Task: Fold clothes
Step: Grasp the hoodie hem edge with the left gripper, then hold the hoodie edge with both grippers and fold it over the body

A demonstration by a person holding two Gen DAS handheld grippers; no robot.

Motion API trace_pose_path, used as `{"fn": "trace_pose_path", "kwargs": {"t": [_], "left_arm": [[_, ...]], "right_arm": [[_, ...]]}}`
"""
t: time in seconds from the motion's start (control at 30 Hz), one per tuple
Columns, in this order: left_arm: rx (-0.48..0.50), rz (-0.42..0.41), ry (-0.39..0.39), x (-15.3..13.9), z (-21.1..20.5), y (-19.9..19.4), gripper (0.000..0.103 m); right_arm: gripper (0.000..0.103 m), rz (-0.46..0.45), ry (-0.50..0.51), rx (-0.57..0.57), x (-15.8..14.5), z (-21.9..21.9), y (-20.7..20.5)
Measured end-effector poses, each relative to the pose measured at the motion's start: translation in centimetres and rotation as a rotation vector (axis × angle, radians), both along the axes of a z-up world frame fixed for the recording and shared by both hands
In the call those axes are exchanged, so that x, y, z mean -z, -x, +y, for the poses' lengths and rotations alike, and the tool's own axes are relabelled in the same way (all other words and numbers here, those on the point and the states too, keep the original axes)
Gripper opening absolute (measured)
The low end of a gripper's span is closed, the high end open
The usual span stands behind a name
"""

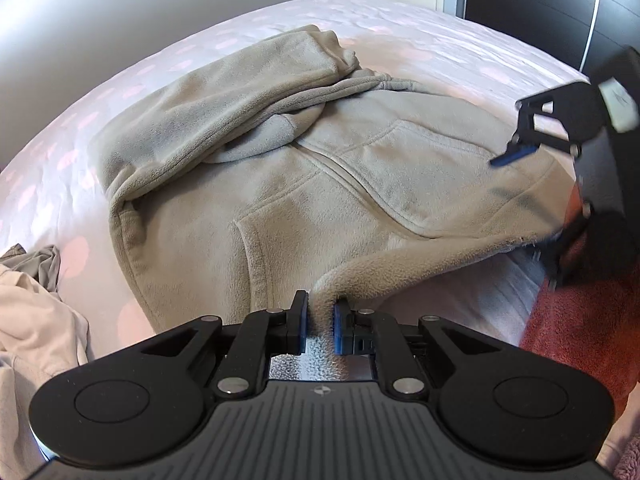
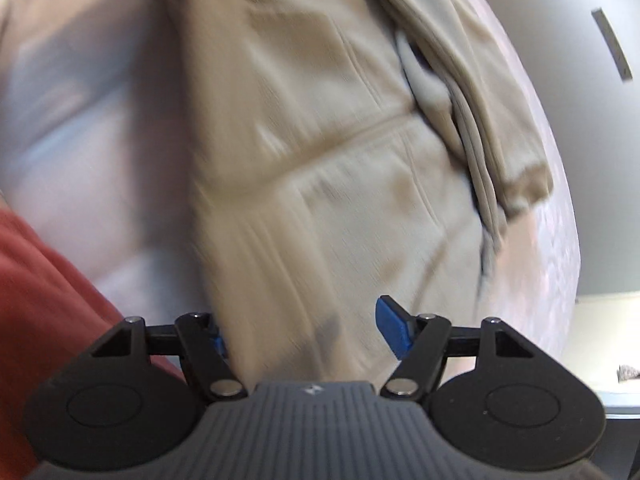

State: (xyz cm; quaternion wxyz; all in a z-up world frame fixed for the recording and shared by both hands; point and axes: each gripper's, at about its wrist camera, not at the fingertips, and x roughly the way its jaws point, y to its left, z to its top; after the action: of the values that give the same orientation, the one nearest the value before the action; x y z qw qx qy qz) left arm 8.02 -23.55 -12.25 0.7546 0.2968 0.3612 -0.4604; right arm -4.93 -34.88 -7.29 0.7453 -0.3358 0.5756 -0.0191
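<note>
A beige fleece hoodie (image 1: 280, 184) lies front up on the bed (image 1: 440, 40), its sleeves and hood bunched over the chest. My left gripper (image 1: 321, 320) is shut on a fold of the hoodie's near hem and holds it off the sheet. At the right, my right gripper (image 1: 536, 208) stands open around the hem's other corner. In the blurred right wrist view, the hoodie (image 2: 320, 120) runs between the wide-apart blue pads of the right gripper (image 2: 306, 336); the pads do not press on it.
The bed sheet (image 2: 80, 140) is white with pale pink dots. Crumpled light garments (image 1: 32, 300) lie at the left edge. A rust-red cloth (image 1: 580, 320) (image 2: 40, 300) is at the near right. A dark cabinet (image 1: 540, 0) stands behind the bed.
</note>
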Motion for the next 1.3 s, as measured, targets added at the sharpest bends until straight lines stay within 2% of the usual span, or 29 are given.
{"fn": "trace_pose_path", "kwargs": {"t": [0.17,0.27,0.33,0.37,0.43,0.67,0.83,1.13,1.3], "left_arm": [[-0.030,0.009,0.038,-0.2,0.5,-0.2,0.011],[-0.033,-0.003,0.042,-0.3,0.8,0.1,0.011],[-0.038,-0.019,0.045,-0.4,0.9,0.2,0.011],[-0.043,-0.027,0.048,-0.4,1.0,0.3,0.011],[-0.052,-0.051,0.051,-0.7,1.0,0.4,0.010],[-0.064,-0.141,0.065,-3.3,0.9,0.3,0.010],[-0.053,-0.223,0.063,-6.1,0.3,-0.4,0.010],[-0.013,-0.372,-0.015,-13.1,-3.9,-3.7,0.010],[-0.003,-0.431,-0.064,-16.1,-7.6,-7.4,0.010]], "right_arm": [[0.070,0.015,-0.006,0.094,-0.2,-3.8,0.6],[0.055,0.003,-0.004,0.114,-0.4,-5.4,1.6],[0.040,-0.033,-0.009,0.124,-1.1,-5.6,2.6],[0.026,-0.056,-0.015,0.128,-1.6,-5.5,2.9],[0.019,-0.111,-0.003,0.120,-2.7,-5.4,3.5],[0.016,-0.309,0.059,0.089,-7.1,-5.5,3.8],[0.015,-0.403,0.080,0.070,-10.4,-6.2,2.9],[0.015,-0.512,0.095,0.043,-17.2,-9.3,-0.6],[0.015,-0.540,0.123,0.024,-20.2,-11.9,-4.4]]}}
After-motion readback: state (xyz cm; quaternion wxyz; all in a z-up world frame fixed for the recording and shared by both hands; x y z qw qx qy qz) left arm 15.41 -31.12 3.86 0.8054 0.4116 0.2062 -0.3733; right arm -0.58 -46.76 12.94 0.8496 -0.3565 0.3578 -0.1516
